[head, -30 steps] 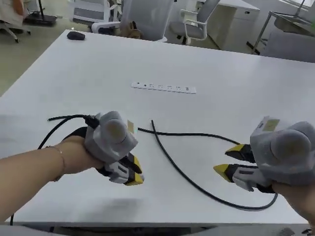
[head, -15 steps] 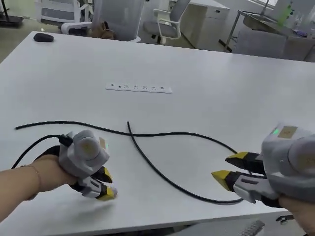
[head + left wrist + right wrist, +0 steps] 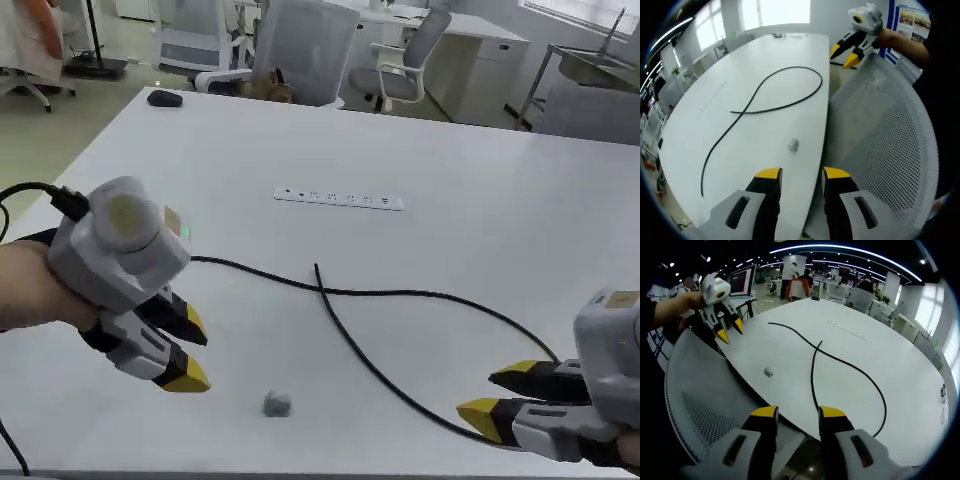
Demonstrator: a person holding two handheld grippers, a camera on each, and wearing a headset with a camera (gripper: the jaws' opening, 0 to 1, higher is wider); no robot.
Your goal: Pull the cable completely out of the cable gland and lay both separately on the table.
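Head view: the left claw (image 3: 195,350) is hovering over the near left part of the white tabletop (image 3: 450,190), its yellow-tipped jaws standing apart and holding nothing. The right claw (image 3: 498,392) is hanging at the near right edge, jaws likewise apart and empty. The black cable (image 3: 420,293) is lying loose across the middle and crossing over itself, one run reaching the near edge just beside the right claw. The small grey cable gland (image 3: 277,404) is sitting alone close to the near edge, between the two claws and apart from the cable, with bare surface all around it. A white power strip (image 3: 340,198) is lying farther back, well apart from both. Left gripper view: the left claw (image 3: 801,175) is pointing along the tabletop's edge, jaws spread, the cable gland (image 3: 793,145) lying just ahead near that edge and the cable (image 3: 785,104) looping beyond it. A mesh chair back (image 3: 880,140) is crowding the side off the tabletop, and the right claw (image 3: 842,56) is showing at the far end. Right gripper view: the right claw (image 3: 798,414) is aiming over the same edge, jaws parted, with the cable gland (image 3: 768,372) lying clear of the cable (image 3: 850,366), the mesh chair back (image 3: 705,410) pressing close and the left claw (image 3: 731,335) hanging open beyond.
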